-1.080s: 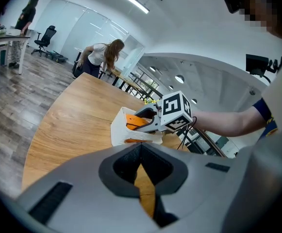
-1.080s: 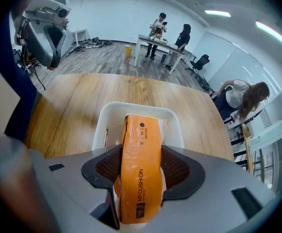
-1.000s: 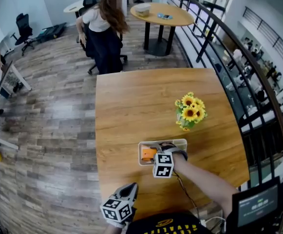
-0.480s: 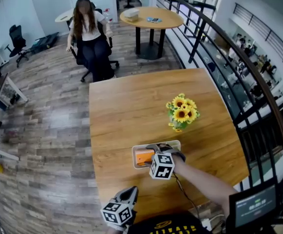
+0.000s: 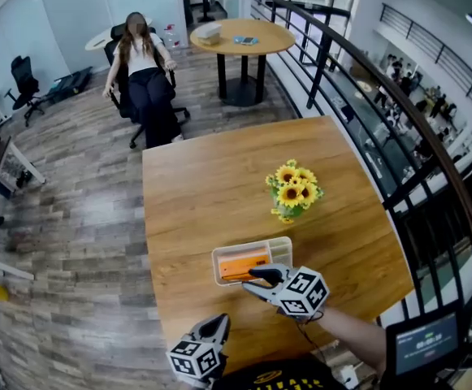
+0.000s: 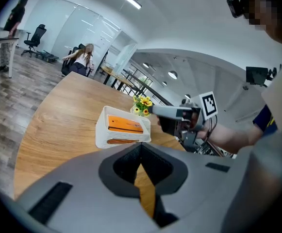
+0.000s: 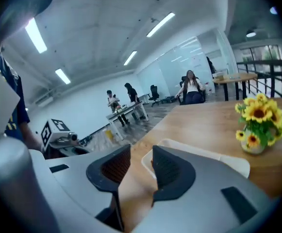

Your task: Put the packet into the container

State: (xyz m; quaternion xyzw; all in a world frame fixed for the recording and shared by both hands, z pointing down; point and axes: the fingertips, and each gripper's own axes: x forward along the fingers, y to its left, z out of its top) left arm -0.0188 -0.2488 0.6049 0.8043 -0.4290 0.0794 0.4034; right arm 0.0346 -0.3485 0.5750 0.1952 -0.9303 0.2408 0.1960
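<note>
One wooden table (image 5: 203, 185) carries one white container (image 5: 216, 268) and one bunch of sunflowers (image 5: 292, 192). There are two grippers and one orange packet (image 5: 244, 266).

The packet lies flat inside the container, which sits near the table's near edge. The sunflowers stand beyond it, towards the right edge and apart from it.

The right gripper (image 5: 252, 279) is held in the air at the container's near side, its tips over the near rim. Its jaws stand partly apart and have just been closing. Nothing is between them; only bare table and the container's rim show through the gap.

The left gripper (image 5: 219, 322) is at the table's near edge, left of the right one. Its jaws are pressed together with nothing in them.

The head view alone shows the whole table, one person seated in an office chair (image 5: 142, 63) and one round table (image 5: 242, 35) beyond. The left gripper view looks into the container and shows the packet's orange face, with the right gripper raised to its right. In the right gripper view a jaw hides the packet and only the container's rim shows, and two more people (image 7: 112, 101) stand at a distant desk.
</note>
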